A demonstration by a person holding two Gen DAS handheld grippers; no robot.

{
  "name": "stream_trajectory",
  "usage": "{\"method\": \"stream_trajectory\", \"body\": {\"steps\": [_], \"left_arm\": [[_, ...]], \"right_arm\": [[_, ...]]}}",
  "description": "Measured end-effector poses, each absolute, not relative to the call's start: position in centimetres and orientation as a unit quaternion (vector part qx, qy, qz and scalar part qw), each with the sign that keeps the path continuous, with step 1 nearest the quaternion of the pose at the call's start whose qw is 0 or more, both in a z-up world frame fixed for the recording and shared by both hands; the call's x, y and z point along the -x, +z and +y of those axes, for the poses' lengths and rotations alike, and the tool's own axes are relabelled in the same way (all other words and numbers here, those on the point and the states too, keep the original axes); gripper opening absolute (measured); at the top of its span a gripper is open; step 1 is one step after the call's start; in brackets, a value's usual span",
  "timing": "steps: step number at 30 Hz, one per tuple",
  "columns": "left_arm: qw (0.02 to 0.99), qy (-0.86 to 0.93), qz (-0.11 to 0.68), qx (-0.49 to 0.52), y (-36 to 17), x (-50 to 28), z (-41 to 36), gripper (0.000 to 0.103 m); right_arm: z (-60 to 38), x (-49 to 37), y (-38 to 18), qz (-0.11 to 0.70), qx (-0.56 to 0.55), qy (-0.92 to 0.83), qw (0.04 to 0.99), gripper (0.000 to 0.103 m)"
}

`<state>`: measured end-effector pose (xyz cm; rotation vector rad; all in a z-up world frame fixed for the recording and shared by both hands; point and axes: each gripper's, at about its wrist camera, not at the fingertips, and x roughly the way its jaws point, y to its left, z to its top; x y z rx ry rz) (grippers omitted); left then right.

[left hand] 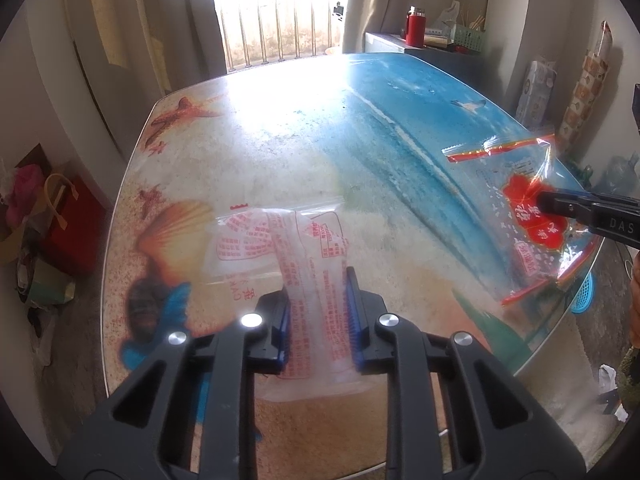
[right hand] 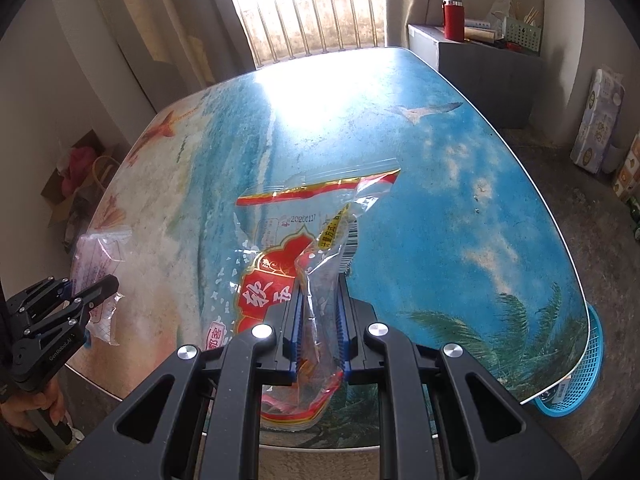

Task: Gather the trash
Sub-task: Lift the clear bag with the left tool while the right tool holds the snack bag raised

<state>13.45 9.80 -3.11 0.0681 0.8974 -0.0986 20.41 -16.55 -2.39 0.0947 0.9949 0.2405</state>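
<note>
Wrappers are the trash here, and we have one in each gripper. The white wrapper [left hand: 310,280], printed in red, lies between the fingers of the left gripper [left hand: 318,316]; the blue pads press on its sides, so we read this as a grip on it, with its far end still resting on the surface [left hand: 280,152]. The red wrapper [right hand: 316,280], clear film with a red label, stands pinched in the closed fingers of the right gripper [right hand: 318,320] and hangs crumpled above the surface near its right edge.

Step in hand, as we judge it: secure both wrappers, then carry them to a bin. A blue basket [right hand: 592,368] sits below the right corner of the surface and is the likely target, though we cannot confirm what it holds.

To do this well:

1. We confirm the left grip before lifting. Thin film slips, so we want the pads bearing on a folded, doubled section, not on a single layer.
2. We lift straight up first, so that the white wrapper clears the surface without dragging.
3. We keep the two grippers well apart while moving, so that the loose film of one wrapper does not catch on the other.
4. We release over the basket only when the wrapper hangs inside its rim.
</note>
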Motion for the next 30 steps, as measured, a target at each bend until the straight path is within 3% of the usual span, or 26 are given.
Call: {"method": "stream_trajectory", "body": {"steps": [12,19,30], "left_arm": [[0.908,-0.061,0.415,-0.007,-2.3,-13.1,10.5,0.006],[0.914,-0.069,0.400,0.031,-1.4,-12.7,12.2,0.005],[0.916,-0.065,0.396,0.005,-0.6,-12.8,10.8,0.005]], "right_arm": [[-16.7,-20.4,-1.9,0.473,-0.053,0.118,0.871,0.014],[-16.8,-20.4,-1.7,0.470,-0.060,0.117,0.873,0.014],[-17.7,-20.1,-1.0,0.460,-0.077,0.119,0.876,0.014]]}}
